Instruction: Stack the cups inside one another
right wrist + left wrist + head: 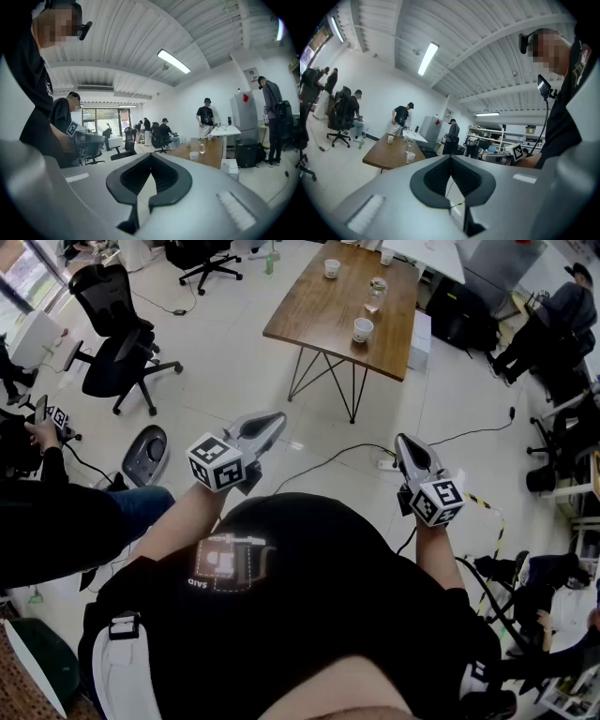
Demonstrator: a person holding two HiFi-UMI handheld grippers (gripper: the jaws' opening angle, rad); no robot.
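Observation:
A brown wooden table (319,320) stands well ahead of me across the floor. On it are white paper cups: one near the front edge (363,330), one at the back left (332,268), one at the far back (387,256), with a clear glass (377,292) between them. My left gripper (274,419) and right gripper (404,441) hover close to my body, far from the table, both shut and empty. The left gripper view shows shut jaws (451,157) and the nearest cup (410,157). In the right gripper view the jaws (151,155) meet, and that cup (193,155) is far off.
Black office chairs (117,334) stand at the left. A seated person (56,512) is close on my left, others sit at the right edge. Cables (328,460) and a power strip (386,463) lie on the floor between me and the table.

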